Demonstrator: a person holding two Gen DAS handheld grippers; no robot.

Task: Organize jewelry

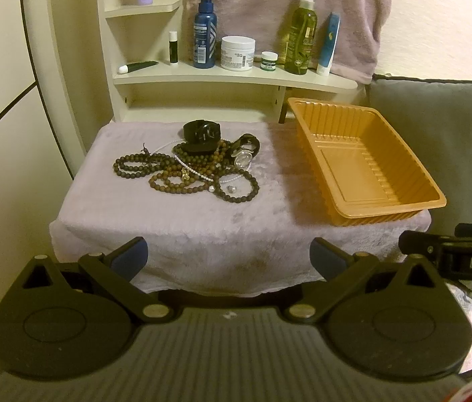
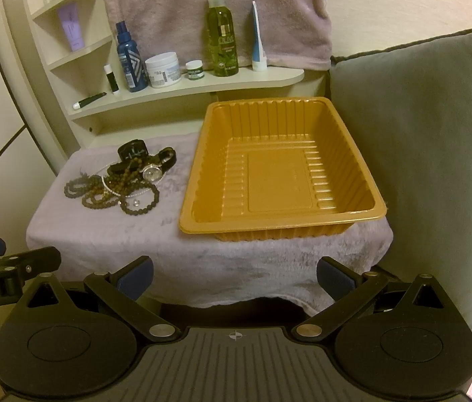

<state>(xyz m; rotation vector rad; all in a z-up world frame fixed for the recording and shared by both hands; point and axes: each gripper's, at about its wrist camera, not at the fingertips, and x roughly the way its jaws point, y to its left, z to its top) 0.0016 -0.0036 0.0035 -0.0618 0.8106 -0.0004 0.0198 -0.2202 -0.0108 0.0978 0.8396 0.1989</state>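
The jewelry pile (image 1: 190, 164) lay on the left part of the towel-covered table (image 1: 155, 214): dark bead strands tangled with a white pearl string, a silver-faced watch (image 1: 243, 158) and a black watch (image 1: 201, 132). Just right of it stood the orange plastic tray (image 1: 433, 197), nothing inside. Behind them a shelf (image 1: 236, 78) carried a blue spray bottle (image 1: 205, 30), a white jar (image 1: 238, 52) and a green olive bottle (image 1: 300, 33). Both tools hung short of the table's near edge, the left tool (image 1: 229, 254) and the right tool (image 2: 234, 273) each with fingers wide apart, gripping nothing. Only the right wrist view showed the grey cushion (image 2: 420, 154) in full, beside the tray.
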